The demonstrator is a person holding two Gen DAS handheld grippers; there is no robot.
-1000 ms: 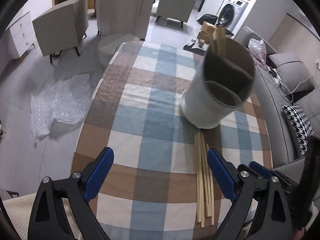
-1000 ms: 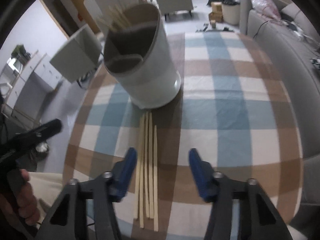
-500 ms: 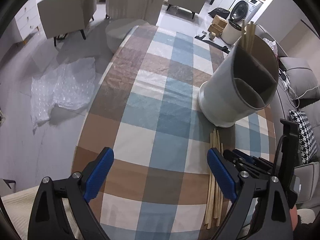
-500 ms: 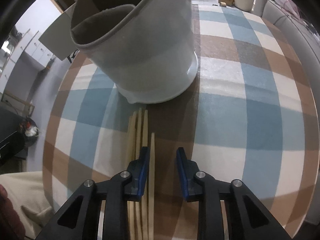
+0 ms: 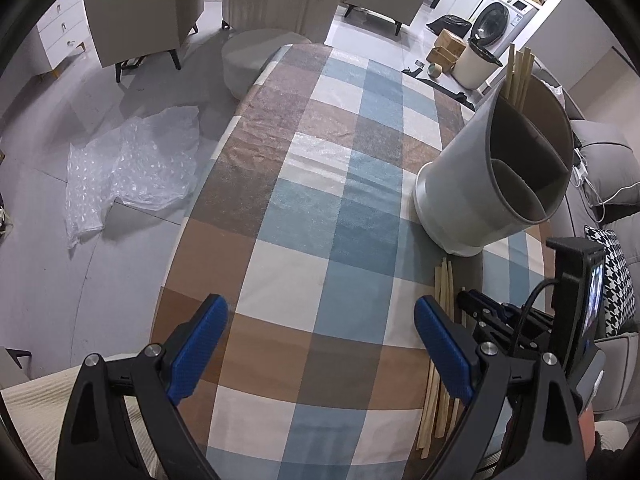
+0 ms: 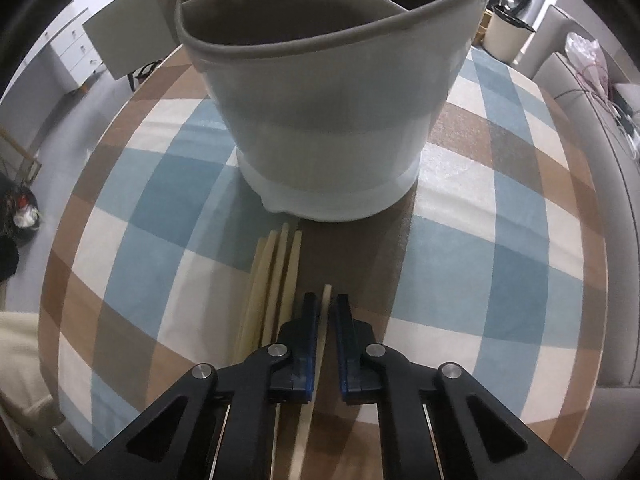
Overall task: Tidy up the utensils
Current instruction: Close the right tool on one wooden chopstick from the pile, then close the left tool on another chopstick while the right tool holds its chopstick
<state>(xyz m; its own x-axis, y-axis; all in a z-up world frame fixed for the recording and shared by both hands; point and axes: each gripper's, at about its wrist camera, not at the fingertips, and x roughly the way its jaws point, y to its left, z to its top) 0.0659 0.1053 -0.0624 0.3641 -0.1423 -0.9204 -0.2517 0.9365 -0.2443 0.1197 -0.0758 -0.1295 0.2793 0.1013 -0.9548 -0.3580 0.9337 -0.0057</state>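
A white utensil holder (image 6: 328, 120) with a grey rim and inner dividers stands on the checked tablecloth (image 6: 500, 240); in the left wrist view the holder (image 5: 476, 184) is at the right with several chopsticks (image 5: 518, 72) standing in its far compartment. Several loose wooden chopsticks (image 6: 272, 276) lie on the cloth in front of it. My right gripper (image 6: 327, 308) is low over them, shut on one chopstick (image 6: 327, 293) whose tip shows between the blue pads. My left gripper (image 5: 320, 320) is open and empty above the cloth, left of the chopsticks (image 5: 440, 296).
Bubble wrap (image 5: 132, 168) lies on the floor to the left of the table. Armchairs (image 5: 136, 16) and a round pouf (image 5: 256, 56) stand beyond the table's far end. A grey sofa (image 5: 604, 168) runs along the right side.
My right gripper moved down and forward to the chopsticks and its jaws went from wide open to shut on one. The left gripper drifted left and stayed open.
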